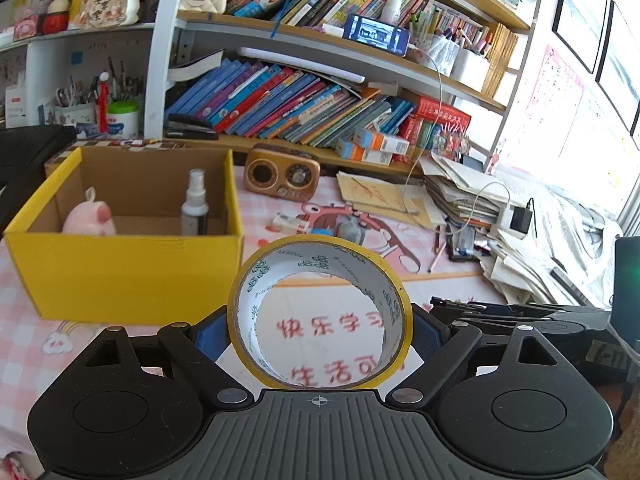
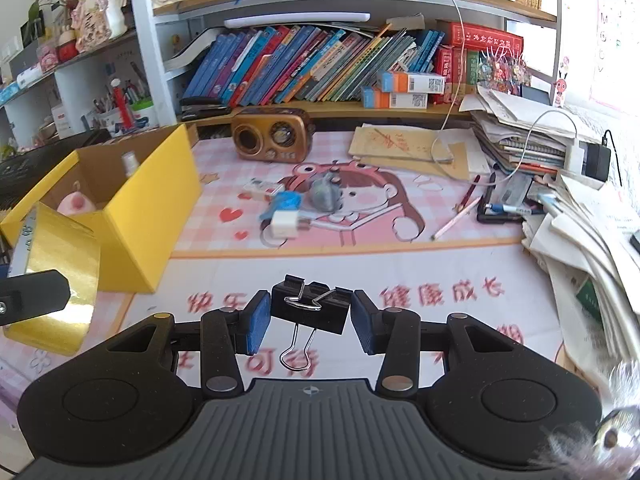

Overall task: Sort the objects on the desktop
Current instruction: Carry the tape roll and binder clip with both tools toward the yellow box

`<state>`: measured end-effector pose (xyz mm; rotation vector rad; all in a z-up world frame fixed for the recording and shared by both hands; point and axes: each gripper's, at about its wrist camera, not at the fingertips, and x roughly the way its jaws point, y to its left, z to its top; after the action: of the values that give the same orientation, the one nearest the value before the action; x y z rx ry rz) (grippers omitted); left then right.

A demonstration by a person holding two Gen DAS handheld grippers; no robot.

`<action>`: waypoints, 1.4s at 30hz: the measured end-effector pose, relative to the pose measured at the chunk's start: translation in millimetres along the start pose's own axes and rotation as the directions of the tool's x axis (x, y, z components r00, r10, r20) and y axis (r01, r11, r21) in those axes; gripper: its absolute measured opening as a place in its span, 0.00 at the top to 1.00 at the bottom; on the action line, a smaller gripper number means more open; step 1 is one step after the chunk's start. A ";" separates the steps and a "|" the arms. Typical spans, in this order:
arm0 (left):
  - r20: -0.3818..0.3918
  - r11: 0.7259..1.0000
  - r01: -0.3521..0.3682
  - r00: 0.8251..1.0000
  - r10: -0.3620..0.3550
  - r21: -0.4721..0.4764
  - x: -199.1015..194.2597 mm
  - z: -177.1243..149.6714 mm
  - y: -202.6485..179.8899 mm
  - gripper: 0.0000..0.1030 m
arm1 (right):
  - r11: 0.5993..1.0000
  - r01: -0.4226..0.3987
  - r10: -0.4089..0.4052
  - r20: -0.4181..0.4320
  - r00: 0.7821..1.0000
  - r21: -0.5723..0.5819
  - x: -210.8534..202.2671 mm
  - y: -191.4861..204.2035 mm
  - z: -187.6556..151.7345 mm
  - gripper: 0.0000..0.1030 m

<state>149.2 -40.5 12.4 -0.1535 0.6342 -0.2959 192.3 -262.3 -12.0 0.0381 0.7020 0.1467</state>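
Your left gripper [image 1: 320, 336] clamps the tape roll [image 1: 320, 312]; right gripper [image 2: 311, 316] pinches the binder clip [image 2: 310, 306]. Yellow box [image 1: 120, 272] sits ahead-left: carry over, release inside.

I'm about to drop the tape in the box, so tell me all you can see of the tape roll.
The tape roll is a wide ring of glossy yellow packing tape on a white core printed with small green logos. It looks nearly full. The left gripper holds it upright, blue pads pressing its two outer sides, its open centre facing the camera. It sits beside the yellow cardboard box, near that box's front corner, not yet inside.
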 end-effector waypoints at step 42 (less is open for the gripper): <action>0.015 0.979 -0.154 0.988 0.157 -0.131 -114.1 -64.2 100.1 0.12 | 0.959 -0.225 0.216 -0.069 0.974 -0.173 -49.3 153.1 -63.9 0.60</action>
<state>45.6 87.3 2.0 -0.2303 0.6369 -0.1021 95.3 -119.1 -16.3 -0.0611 0.7308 0.4263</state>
